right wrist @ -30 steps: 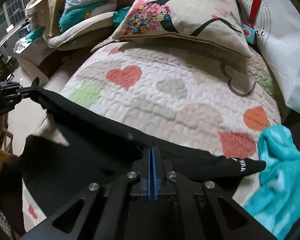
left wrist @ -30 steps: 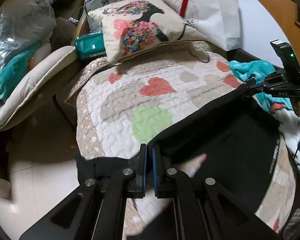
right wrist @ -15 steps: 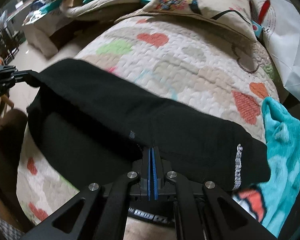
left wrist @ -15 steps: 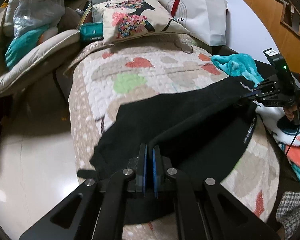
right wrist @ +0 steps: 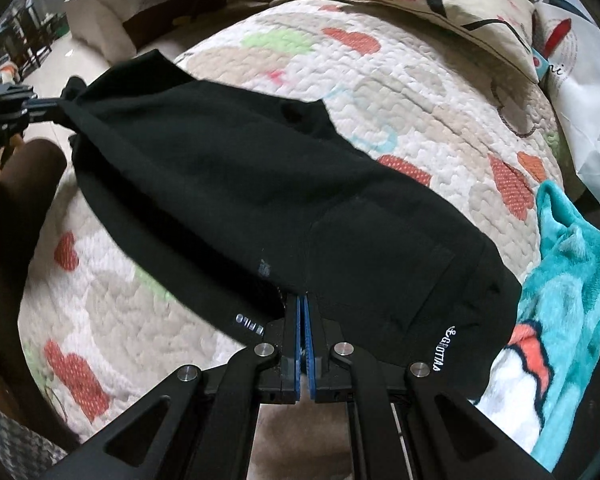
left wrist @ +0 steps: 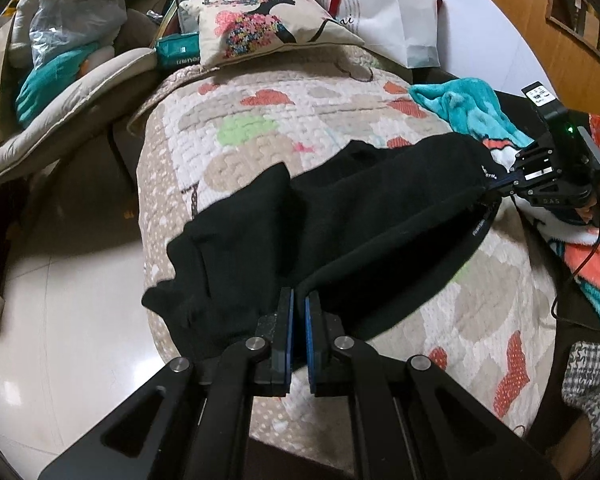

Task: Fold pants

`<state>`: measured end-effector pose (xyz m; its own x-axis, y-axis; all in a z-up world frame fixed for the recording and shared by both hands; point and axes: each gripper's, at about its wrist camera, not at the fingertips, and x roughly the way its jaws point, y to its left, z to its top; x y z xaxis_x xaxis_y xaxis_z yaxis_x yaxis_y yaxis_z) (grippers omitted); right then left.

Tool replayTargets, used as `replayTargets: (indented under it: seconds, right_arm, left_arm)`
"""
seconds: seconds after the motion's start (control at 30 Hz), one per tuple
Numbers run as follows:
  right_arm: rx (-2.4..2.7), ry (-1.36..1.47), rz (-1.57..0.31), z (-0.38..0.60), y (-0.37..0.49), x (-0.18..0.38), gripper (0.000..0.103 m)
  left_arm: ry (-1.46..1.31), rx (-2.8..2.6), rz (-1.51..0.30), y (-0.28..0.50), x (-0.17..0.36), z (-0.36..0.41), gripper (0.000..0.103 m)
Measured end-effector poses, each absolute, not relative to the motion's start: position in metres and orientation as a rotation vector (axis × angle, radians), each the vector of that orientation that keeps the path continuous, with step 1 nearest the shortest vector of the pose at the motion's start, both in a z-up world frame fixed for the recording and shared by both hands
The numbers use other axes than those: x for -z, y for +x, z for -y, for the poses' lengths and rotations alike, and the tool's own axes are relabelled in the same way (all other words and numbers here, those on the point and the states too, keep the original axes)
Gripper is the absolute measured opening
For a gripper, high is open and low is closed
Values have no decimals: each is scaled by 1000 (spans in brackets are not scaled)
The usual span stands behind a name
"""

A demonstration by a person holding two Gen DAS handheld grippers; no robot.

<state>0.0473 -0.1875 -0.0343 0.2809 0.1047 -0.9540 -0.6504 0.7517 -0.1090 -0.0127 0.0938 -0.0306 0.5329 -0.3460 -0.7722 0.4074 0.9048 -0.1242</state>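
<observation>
The black pants [left wrist: 340, 208] lie folded across a heart-patterned quilt [left wrist: 260, 120]; they also show in the right wrist view [right wrist: 260, 184]. My left gripper [left wrist: 299, 300] is shut on the pants' near edge at the quilt's left side. My right gripper [right wrist: 302, 300] is shut on the other end, by the white lettering [right wrist: 438, 354]. The right gripper also shows at the right of the left wrist view [left wrist: 496, 184], and the left gripper at the far left of the right wrist view [right wrist: 44, 106]. The fabric hangs stretched between them.
A printed pillow [left wrist: 268, 24] and a white paper bag [left wrist: 396, 20] lie at the head of the quilt. A teal blanket [right wrist: 572, 280] lies right of the pants. A cushioned chair with bags [left wrist: 60, 80] stands left, over a tiled floor [left wrist: 60, 300].
Both grippers have pulled back toward the quilt's near end, drawing the held pants edge over the rest. The pants now lie as a wider doubled layer.
</observation>
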Motion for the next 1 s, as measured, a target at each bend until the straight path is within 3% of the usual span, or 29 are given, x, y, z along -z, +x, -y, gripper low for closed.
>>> replayTargets:
  seconds: [0.43,0.5,0.6,0.77,0.9,1.0]
  right_arm:
    - [-518,-736,-1287,171,25,55,7]
    - [-517,-743,-1265,172,22,44,7]
    - [-515,-689,-1218,174,22,16,9]
    - [-587,-561,-1110,142,37,-25,13]
    - [-726,-455,-1062,80,55,-29,31]
    - [-816,-440,-1033,20,65,-22,33]
  left_arm:
    - [149,379,-996,-31,43,-94,10]
    - [106,351,-983,-36,35,-112,11]
    - [-43,266,-954,-37,23,-156,28]
    - [-253,150,-934,-32,22,-203,29]
    - [-364,95,-944,-26,31,-212,29]
    - [-449,51,-939,-26,38,-230,29]
